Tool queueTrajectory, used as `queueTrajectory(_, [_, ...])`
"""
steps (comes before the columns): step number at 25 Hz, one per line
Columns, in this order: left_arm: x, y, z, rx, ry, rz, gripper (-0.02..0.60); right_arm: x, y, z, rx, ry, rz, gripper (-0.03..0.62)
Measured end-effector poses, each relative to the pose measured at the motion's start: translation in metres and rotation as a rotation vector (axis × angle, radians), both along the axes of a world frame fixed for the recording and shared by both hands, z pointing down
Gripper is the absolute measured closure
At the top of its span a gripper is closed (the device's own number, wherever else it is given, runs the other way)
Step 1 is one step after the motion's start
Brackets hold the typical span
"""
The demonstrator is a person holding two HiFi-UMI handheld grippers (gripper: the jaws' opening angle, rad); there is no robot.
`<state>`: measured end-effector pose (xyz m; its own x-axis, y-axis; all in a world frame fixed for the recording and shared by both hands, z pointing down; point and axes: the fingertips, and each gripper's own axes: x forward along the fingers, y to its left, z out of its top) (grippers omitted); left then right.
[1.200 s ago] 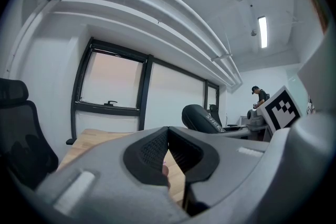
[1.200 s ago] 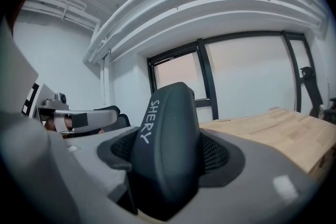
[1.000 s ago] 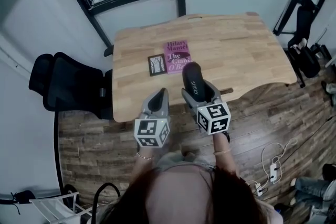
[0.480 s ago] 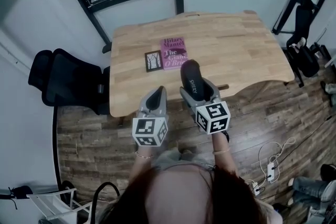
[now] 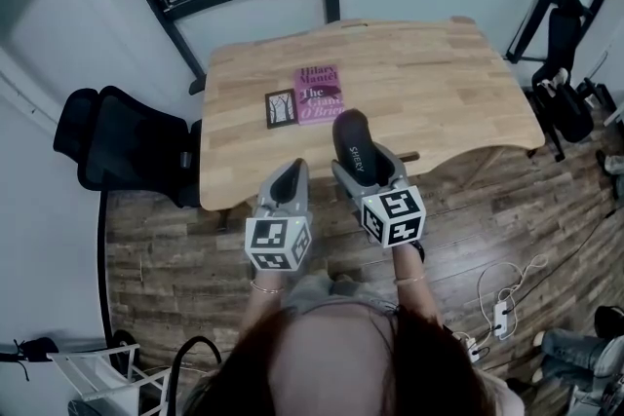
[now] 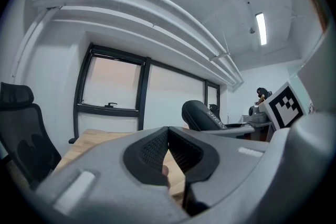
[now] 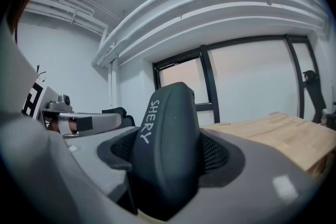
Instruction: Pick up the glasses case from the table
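A black glasses case point(image 5: 353, 143) with white lettering is clamped between the jaws of my right gripper point(image 5: 363, 161), lifted off the wooden table point(image 5: 439, 83) near its front edge. In the right gripper view the glasses case point(image 7: 167, 144) fills the middle, tilted up between the pads, and the right gripper point(image 7: 168, 157) is shut on it. My left gripper point(image 5: 290, 182) hangs beside it, over the table's front edge, jaws closed together with nothing in them. In the left gripper view the left gripper point(image 6: 168, 150) has its pads touching, and the glasses case point(image 6: 205, 117) shows to the right.
A pink book point(image 5: 319, 94) and a small dark card point(image 5: 281, 108) lie on the table's left half. A black office chair point(image 5: 127, 151) stands left of the table. Black equipment point(image 5: 565, 102) and cables point(image 5: 507, 297) sit on the wood floor at right.
Both grippers and the held case keep nearly the same place in the picture. The table, book and card have slid slightly left and up in the head view as the view shifted.
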<state>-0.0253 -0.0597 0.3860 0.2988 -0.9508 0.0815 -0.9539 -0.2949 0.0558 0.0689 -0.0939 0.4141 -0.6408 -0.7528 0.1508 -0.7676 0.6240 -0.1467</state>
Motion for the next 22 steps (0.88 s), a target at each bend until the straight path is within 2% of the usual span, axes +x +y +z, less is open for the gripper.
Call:
queueTrajectory(10, [0.012,0.001,0.002,0.002,-0.007,0.022,0.572,0.006,0.004,0.003,0.003,-0.005,0.003,0.250])
queueTrajectory(22, [0.010,-0.009,0.000,-0.005,-0.014,0.054,0.572,0.001,-0.004,-0.004,0.016,-0.002,0.019,0.250])
